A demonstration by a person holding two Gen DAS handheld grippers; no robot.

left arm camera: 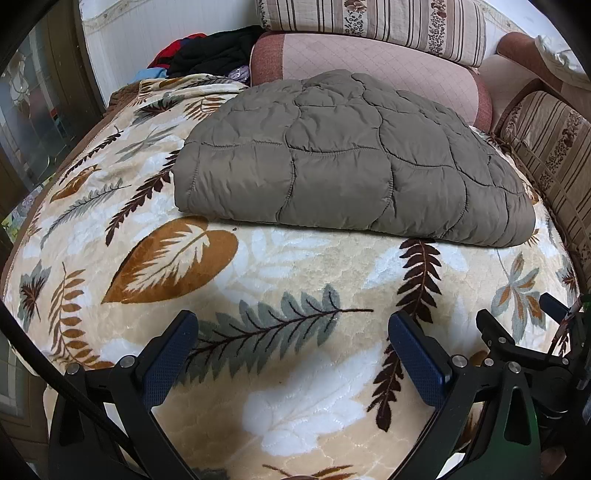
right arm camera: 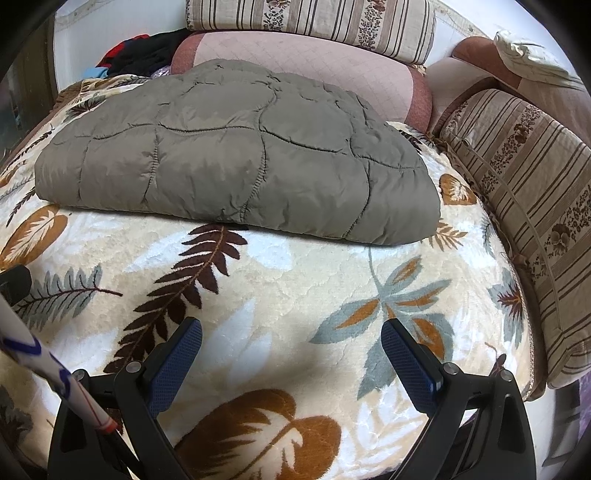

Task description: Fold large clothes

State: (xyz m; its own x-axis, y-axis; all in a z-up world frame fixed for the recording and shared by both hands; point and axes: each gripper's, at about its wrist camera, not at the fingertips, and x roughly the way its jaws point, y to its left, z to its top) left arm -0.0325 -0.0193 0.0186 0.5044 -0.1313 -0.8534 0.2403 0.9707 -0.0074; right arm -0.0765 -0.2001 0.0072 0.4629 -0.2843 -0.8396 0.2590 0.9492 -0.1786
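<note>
Both the left gripper (left arm camera: 293,338) and right gripper (right arm camera: 291,343) hang released; the folded olive quilted puffy jacket (left arm camera: 332,166) at twelve o'clock could spring open, being slippery.

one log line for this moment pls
garment: olive quilted jacket folded on leaf blanket | left tongs: open, empty | right tongs: open, empty | contact: none

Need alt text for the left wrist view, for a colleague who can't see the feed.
A folded olive quilted jacket lies on a leaf-patterned blanket, beyond the open, empty left tool. Behind it sit a pink cushion and striped pillows; a dark clothes pile is at the back left.
</note>
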